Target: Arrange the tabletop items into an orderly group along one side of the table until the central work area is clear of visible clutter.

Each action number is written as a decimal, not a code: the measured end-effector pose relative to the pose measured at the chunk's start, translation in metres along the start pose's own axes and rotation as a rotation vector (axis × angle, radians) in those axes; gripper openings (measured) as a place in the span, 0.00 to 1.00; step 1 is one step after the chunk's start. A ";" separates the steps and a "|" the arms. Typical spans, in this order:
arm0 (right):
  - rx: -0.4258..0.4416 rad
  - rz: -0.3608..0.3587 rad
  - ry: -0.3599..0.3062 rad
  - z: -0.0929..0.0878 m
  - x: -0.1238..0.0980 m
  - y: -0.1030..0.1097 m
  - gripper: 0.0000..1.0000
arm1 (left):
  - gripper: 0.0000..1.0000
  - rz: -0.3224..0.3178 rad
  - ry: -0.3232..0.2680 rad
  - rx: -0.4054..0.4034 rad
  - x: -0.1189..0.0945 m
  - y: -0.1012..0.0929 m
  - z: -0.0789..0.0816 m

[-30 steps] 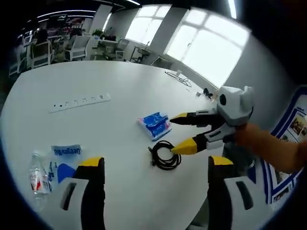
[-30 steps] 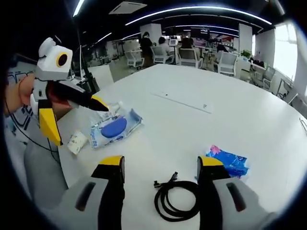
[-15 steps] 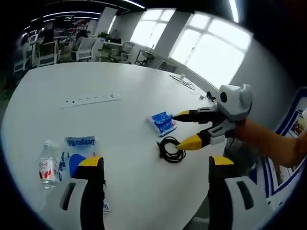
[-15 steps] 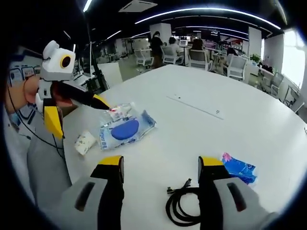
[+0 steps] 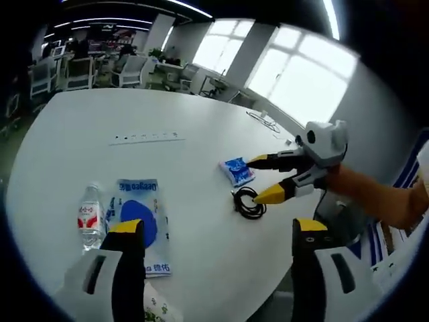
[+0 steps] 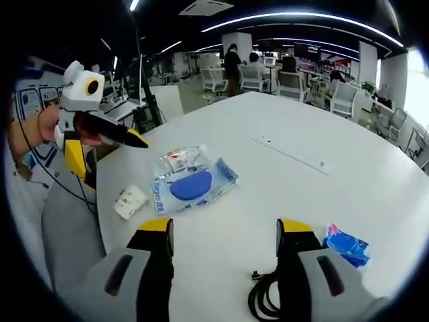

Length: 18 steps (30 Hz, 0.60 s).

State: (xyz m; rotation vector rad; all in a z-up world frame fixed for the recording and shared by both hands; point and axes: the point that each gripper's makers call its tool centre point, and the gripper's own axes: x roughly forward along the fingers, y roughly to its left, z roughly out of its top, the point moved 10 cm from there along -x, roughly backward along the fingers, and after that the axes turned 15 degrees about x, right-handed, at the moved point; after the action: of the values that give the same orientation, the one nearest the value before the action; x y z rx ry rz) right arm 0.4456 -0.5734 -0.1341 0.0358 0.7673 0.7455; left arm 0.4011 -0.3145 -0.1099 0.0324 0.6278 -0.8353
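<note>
On white table, 1 bottle, 1 cable, 2 blue packets.

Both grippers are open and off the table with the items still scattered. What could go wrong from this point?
1. The water bottle lies on its side next to the blue-printed bag; a nudge could roll it.
2. The coiled black cable is loose and near the table edge; a grab of one loop may uncoil it or drag it off.
3. The small white packet also sits close to the edge.
</note>
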 end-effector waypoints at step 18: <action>-0.056 0.083 0.032 0.004 0.017 0.030 0.61 | 0.93 0.039 -0.019 -0.049 -0.050 0.011 -0.028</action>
State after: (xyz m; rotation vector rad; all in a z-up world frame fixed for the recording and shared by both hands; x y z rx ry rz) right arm 0.4384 -0.5389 -0.1330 0.0052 0.7784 0.8474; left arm 0.3693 -0.2651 -0.1087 -0.0073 0.6279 -0.7811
